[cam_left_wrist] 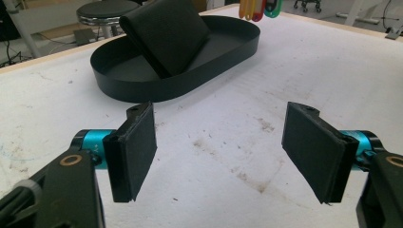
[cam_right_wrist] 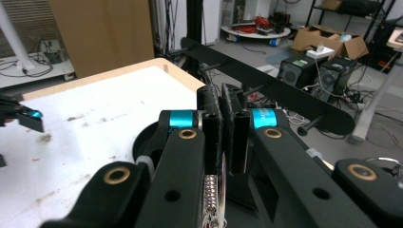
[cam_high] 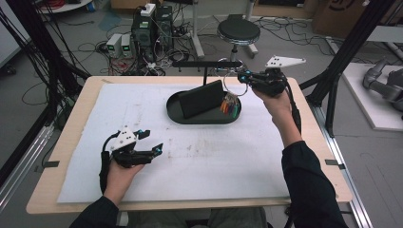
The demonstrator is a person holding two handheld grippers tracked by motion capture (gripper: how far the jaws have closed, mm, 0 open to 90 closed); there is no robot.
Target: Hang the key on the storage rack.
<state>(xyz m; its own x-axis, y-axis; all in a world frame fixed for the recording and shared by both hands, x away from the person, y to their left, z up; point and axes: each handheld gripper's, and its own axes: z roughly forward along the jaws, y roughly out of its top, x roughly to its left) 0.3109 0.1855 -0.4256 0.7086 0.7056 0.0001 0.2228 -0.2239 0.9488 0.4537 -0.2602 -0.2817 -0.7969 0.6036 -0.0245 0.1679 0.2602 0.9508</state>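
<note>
My right gripper (cam_high: 245, 79) is raised over the tray's right end, shut on a key ring (cam_high: 242, 88). Coloured tags (cam_high: 230, 105) dangle from the ring just above the tray. In the right gripper view the jaws (cam_right_wrist: 222, 97) are pressed together, and a beaded chain (cam_right_wrist: 210, 199) runs down between them. The black oval tray (cam_high: 190, 119) holds a black wallet (cam_high: 201, 99) leaning upright. My left gripper (cam_high: 150, 141) rests low on the white mat at the front left, open and empty. In its own view, that left gripper (cam_left_wrist: 221, 142) faces the tray (cam_left_wrist: 142, 90), the wallet (cam_left_wrist: 166, 33) and the hanging tags (cam_left_wrist: 259, 7).
A black bar with pegs (cam_high: 206, 63) stands on a post at the table's far edge, right behind the tray; it crosses close ahead in the right gripper view (cam_right_wrist: 275, 92). A white mat (cam_high: 199, 161) covers most of the table. A stool (cam_high: 238, 32) and computers stand beyond the table.
</note>
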